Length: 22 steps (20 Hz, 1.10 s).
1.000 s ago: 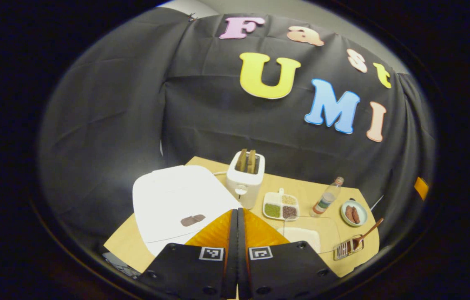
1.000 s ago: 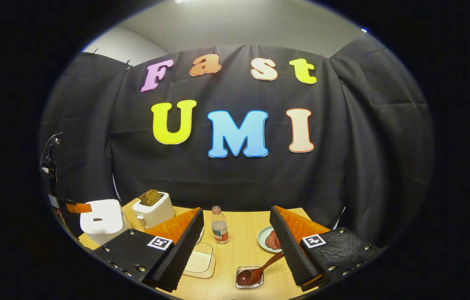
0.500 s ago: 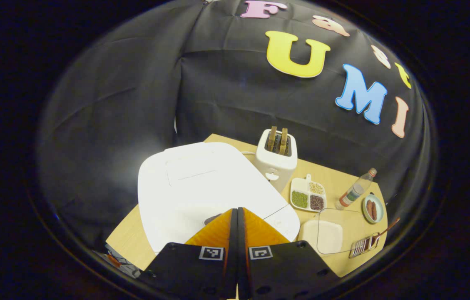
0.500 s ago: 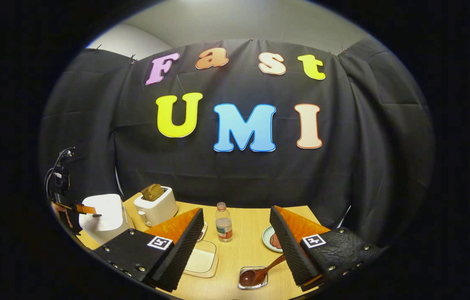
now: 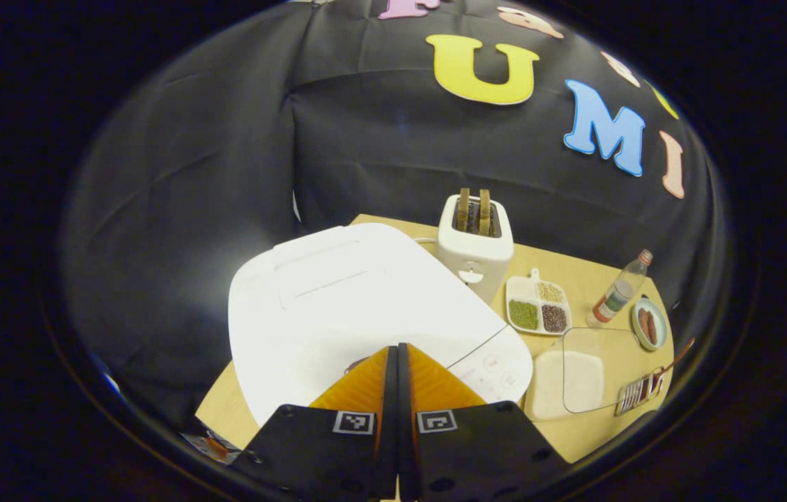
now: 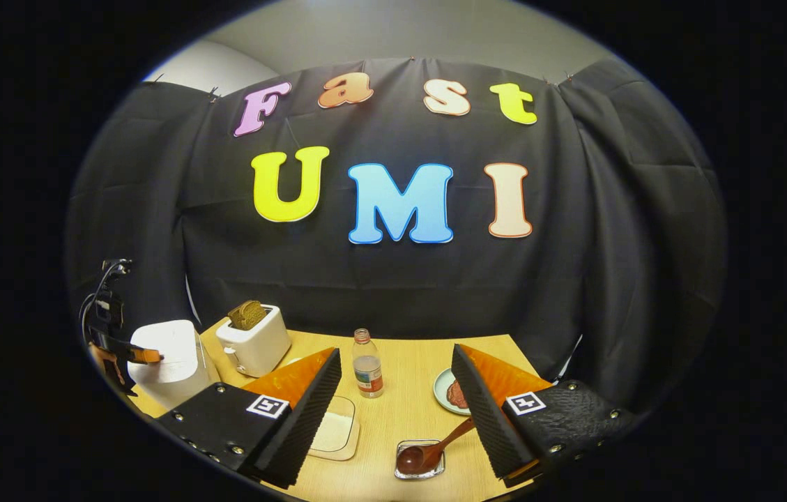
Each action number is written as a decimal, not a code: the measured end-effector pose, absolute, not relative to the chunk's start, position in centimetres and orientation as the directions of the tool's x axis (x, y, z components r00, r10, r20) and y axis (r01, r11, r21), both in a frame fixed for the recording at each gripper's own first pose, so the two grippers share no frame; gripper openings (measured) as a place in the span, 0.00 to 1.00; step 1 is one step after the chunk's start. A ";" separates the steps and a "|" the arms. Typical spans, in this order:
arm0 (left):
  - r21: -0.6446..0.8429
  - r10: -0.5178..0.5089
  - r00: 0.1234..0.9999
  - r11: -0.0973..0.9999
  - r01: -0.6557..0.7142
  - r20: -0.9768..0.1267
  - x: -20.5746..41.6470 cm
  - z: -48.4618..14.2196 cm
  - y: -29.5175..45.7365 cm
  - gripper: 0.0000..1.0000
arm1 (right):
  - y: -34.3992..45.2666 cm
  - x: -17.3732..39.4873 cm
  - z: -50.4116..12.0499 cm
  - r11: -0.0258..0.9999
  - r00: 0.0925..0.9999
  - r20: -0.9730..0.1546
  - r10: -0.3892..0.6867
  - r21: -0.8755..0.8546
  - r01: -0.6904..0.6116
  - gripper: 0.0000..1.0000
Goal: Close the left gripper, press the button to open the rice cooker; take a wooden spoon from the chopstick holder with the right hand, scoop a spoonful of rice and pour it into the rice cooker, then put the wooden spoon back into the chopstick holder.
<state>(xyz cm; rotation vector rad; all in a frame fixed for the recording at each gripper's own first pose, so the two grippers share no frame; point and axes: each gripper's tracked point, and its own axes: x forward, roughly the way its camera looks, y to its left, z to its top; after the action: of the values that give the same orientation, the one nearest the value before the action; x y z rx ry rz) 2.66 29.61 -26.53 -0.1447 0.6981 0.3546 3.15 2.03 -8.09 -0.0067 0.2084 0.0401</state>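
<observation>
Both jaws of the left gripper (image 5: 397, 355) are pressed together over the rice cooker (image 5: 337, 307); the right gripper (image 6: 396, 390) is spread above the wooden spoon (image 6: 428, 453).

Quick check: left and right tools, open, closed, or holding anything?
Left tool: closed, empty, tips at the rice cooker lid.
Right tool: open, empty.

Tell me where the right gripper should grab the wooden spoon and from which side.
Grip the wooden spoon on its bare handle, which slants up and to the right out of the chopstick holder; the bowl sits down inside. Bring the open right gripper down from above, fingers straddling the handle.
</observation>
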 end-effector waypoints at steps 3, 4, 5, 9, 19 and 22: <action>-0.019 0.334 0.774 0.913 -0.408 -0.538 2.9 -22.2 30.8 0.09 | 1.8 3.0 -7.7 0.999 0.980 -0.197 0.039 -0.016 -0.043 0.97; -0.008 0.362 0.801 0.909 -0.416 -0.477 3.1 -19.6 31.2 0.10 | 1.6 2.9 -7.7 0.999 0.980 -0.194 0.037 -0.018 -0.042 0.97; 0.004 0.382 0.822 0.908 -0.420 -0.423 3.1 -17.1 31.4 0.13 | 1.5 2.9 -7.8 0.999 0.980 -0.194 0.037 -0.017 -0.041 0.97; 0.012 0.422 0.880 0.903 -0.430 -0.219 2.6 -8.2 30.6 0.76 | 0.9 2.7 -8.0 0.999 0.980 -0.197 0.031 -0.009 -0.033 0.98; -0.029 0.313 0.949 0.949 -0.314 -0.027 0.6 -4.2 19.9 0.99 | -2.5 3.0 -8.6 1.000 0.985 -0.171 0.004 0.013 -0.002 0.98; -0.034 0.271 0.963 0.962 -0.271 -0.014 0.3 -4.7 16.8 0.96 | -4.9 3.5 -10.1 0.998 0.980 -0.198 -0.037 0.033 0.044 0.97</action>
<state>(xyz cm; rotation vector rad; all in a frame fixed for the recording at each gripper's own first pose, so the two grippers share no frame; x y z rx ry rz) 0.33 16.83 -4.69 -0.0353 0.0094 0.2742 3.46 -4.93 -10.06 0.0376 0.1983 -0.0407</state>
